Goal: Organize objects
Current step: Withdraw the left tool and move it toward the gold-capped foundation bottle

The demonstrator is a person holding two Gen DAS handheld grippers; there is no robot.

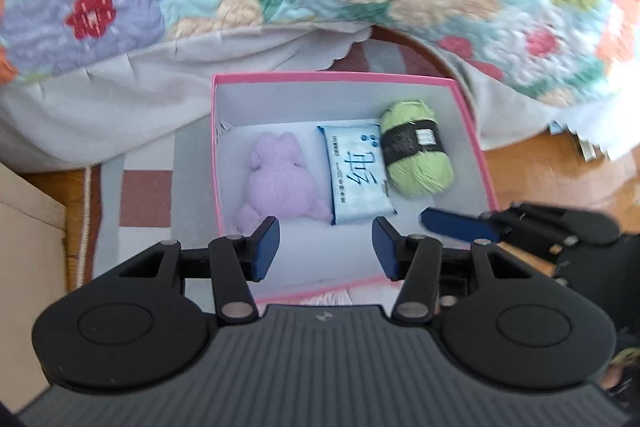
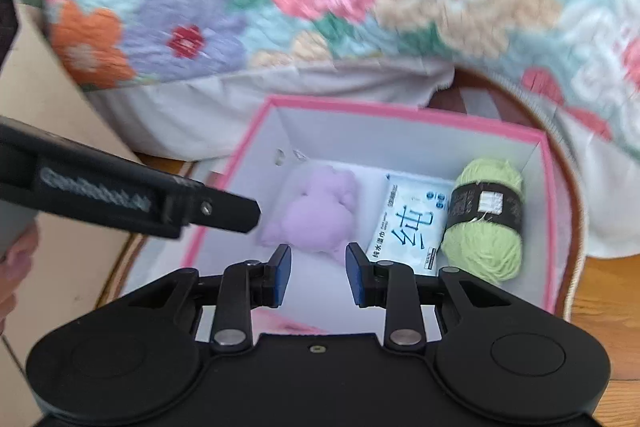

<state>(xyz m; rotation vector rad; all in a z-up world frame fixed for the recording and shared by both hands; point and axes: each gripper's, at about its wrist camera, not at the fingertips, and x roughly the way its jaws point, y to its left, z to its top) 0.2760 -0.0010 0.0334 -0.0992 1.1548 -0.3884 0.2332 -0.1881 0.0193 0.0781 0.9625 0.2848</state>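
Inside one pink box (image 1: 472, 147): one plush (image 1: 280, 179), one wipes pack (image 1: 356, 175), one yarn skein (image 1: 416, 147).

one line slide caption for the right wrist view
Open right gripper above a pink box holding a purple plush, wipes pack and green yarn.

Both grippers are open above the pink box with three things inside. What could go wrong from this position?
1. The left gripper and right gripper hang close together over the pink box; they might collide.
2. The yarn ball touches the wipes pack, so grasping one may drag the other.
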